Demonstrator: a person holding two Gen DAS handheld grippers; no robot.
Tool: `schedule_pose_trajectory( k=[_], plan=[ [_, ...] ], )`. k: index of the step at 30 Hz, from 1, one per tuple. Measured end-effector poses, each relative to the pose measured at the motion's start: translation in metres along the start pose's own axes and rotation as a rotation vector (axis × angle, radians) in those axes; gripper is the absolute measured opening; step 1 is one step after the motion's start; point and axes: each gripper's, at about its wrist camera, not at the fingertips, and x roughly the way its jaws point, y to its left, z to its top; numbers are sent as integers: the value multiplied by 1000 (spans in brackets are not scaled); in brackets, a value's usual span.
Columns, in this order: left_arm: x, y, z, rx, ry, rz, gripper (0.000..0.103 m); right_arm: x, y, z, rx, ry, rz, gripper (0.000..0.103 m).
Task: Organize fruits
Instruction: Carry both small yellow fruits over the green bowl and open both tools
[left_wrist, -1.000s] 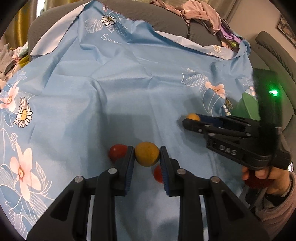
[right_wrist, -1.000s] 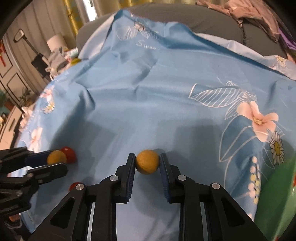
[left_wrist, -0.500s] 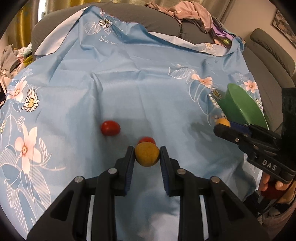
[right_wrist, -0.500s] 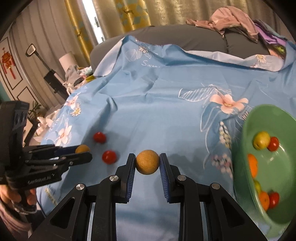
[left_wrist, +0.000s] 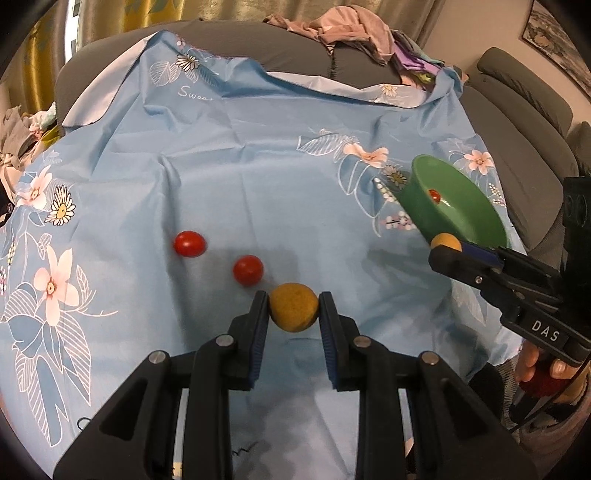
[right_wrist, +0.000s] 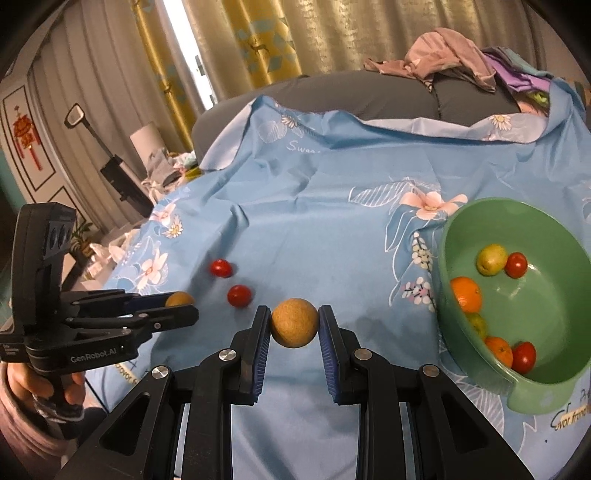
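Note:
My left gripper (left_wrist: 293, 301) is shut on a round yellow-brown fruit (left_wrist: 293, 310), held above the blue floral cloth (left_wrist: 240, 155). Two red tomatoes (left_wrist: 189, 243) (left_wrist: 248, 270) lie on the cloth just beyond and left of it. My right gripper (right_wrist: 294, 317) is shut on a second yellow-brown fruit (right_wrist: 294, 326), in the air left of the green bowl (right_wrist: 546, 302). Several fruits lie in the bowl, among them an orange (right_wrist: 466, 293) and a red tomato (right_wrist: 516, 264). In the left wrist view the right gripper (left_wrist: 445, 246) hangs by the bowl's near rim (left_wrist: 424, 210).
The cloth covers a grey sofa (right_wrist: 388, 99) with a heap of clothes (right_wrist: 454, 55) on its back. A person's hand (right_wrist: 33, 387) holds the left gripper's handle. Curtains (right_wrist: 258, 40) and clutter (right_wrist: 162, 166) stand at the far left.
Both grippers have risen and drawn back to the right with their fruits. The green bowl has come into view on the right in both views, and the tomatoes now lie farther away.

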Motion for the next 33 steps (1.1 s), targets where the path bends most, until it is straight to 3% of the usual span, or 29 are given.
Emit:
schedule_pose_trajectory(
  k=[14,33],
  plan=[
    [-10,-28,12,59,-26,3,27,-29,-10,0,19,-72,10,28],
    [-3,-78,34,178,-30,-17,27,-53,-44,3,56,-148,-66,28]
  ],
)
